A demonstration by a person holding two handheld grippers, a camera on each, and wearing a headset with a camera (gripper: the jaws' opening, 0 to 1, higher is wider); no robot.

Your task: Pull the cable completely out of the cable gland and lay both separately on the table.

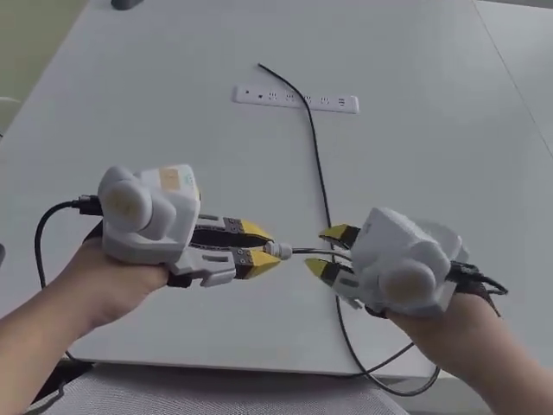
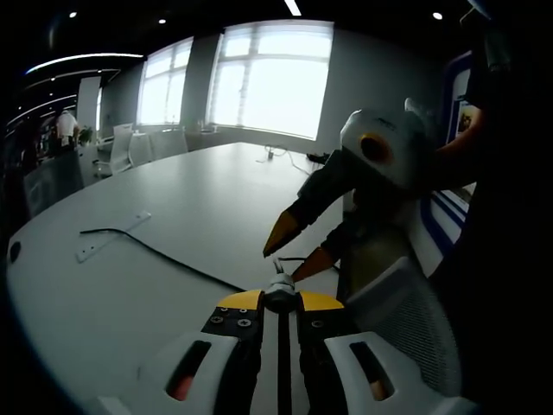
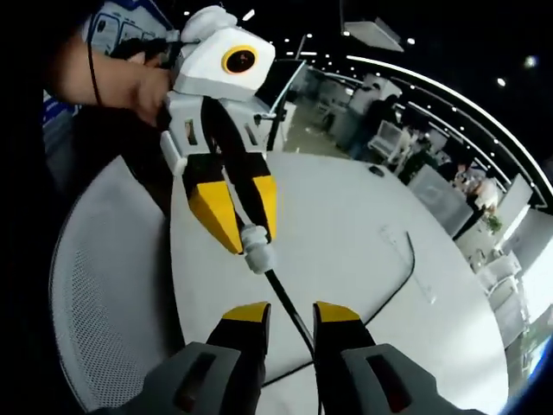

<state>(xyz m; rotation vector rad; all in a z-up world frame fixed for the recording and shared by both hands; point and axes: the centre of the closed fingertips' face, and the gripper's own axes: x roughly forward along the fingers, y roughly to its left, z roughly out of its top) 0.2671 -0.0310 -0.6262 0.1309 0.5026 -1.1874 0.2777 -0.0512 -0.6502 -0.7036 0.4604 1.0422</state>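
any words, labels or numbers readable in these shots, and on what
No text can be read.
Label on top of the left gripper: an orange patch, too blurred to read.
Power strip: markings too small to read.
Blue sign behind the table: print too blurred to read.

Left hand-held gripper [image 1: 263, 246] clamps the white cable gland [image 1: 277, 252] above the desk's [image 1: 155, 130] near edge. Right hand-held gripper [image 1: 328, 252] faces it, jaws apart around the black cable [image 1: 316, 151], which crosses a white power strip [image 1: 295, 98].
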